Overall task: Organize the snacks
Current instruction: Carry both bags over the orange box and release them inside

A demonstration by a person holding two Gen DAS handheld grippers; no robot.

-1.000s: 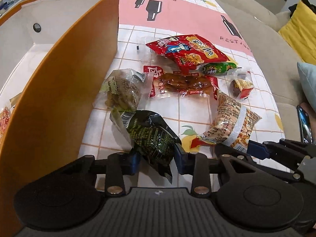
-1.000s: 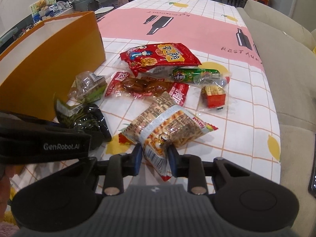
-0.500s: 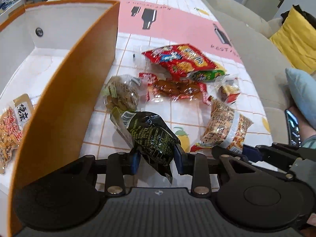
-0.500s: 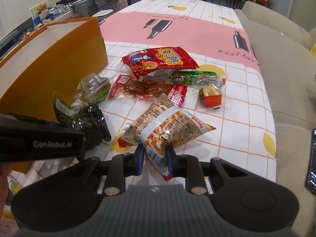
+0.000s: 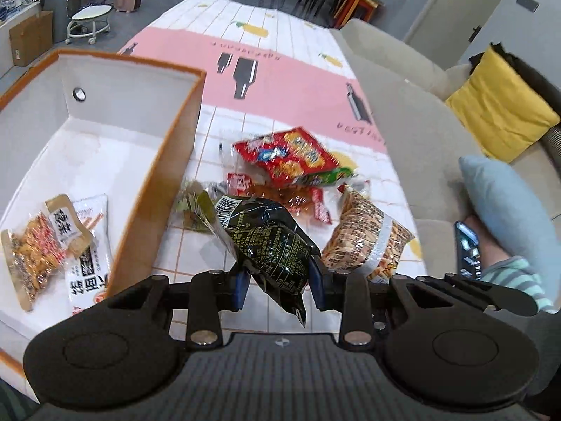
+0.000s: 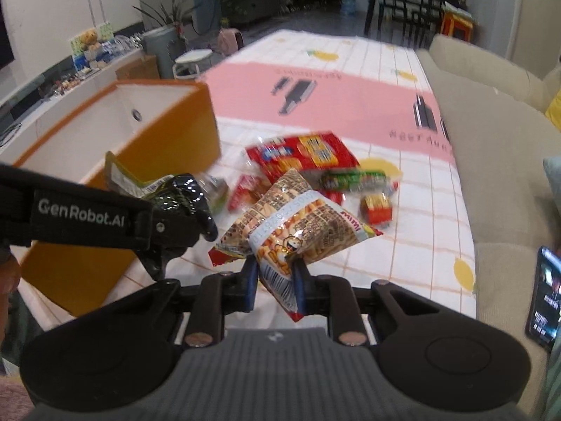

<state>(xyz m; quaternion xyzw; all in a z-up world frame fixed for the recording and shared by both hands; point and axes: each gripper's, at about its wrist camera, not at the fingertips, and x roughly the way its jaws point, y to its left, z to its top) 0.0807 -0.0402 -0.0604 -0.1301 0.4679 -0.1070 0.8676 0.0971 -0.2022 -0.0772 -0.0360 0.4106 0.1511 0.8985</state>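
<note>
Two grippers are in play, and each has one snack packet between its jaws. The left gripper is clamped on a black packet with green print, held clear of the tablecloth just right of the orange box. The right gripper has a tan Mimi snack bag pinched by its lower end; its jaws are closing on it, and the bag is lifted off the table.

One orange box with a white inside stands on the left of the table, open at the top. Two packets already lie in it at the near end: an orange-flecked snack packet and a white packet with black characters, partly overlapping.

On the checked tablecloth, five more packets remain in a loose heap: one large red bag, one green sausage-shaped pack just right of it, one small clear pack with a red fry-box sweet, one red-ended pack of brown pieces mostly hidden behind the held packets, and one clear pack of greenish contents close to the box wall. Blur leaves their print unreadable.

One beige sofa runs along the right, with one yellow cushion and one pale blue cushion. One phone sits there beside a striped sleeve.
</note>
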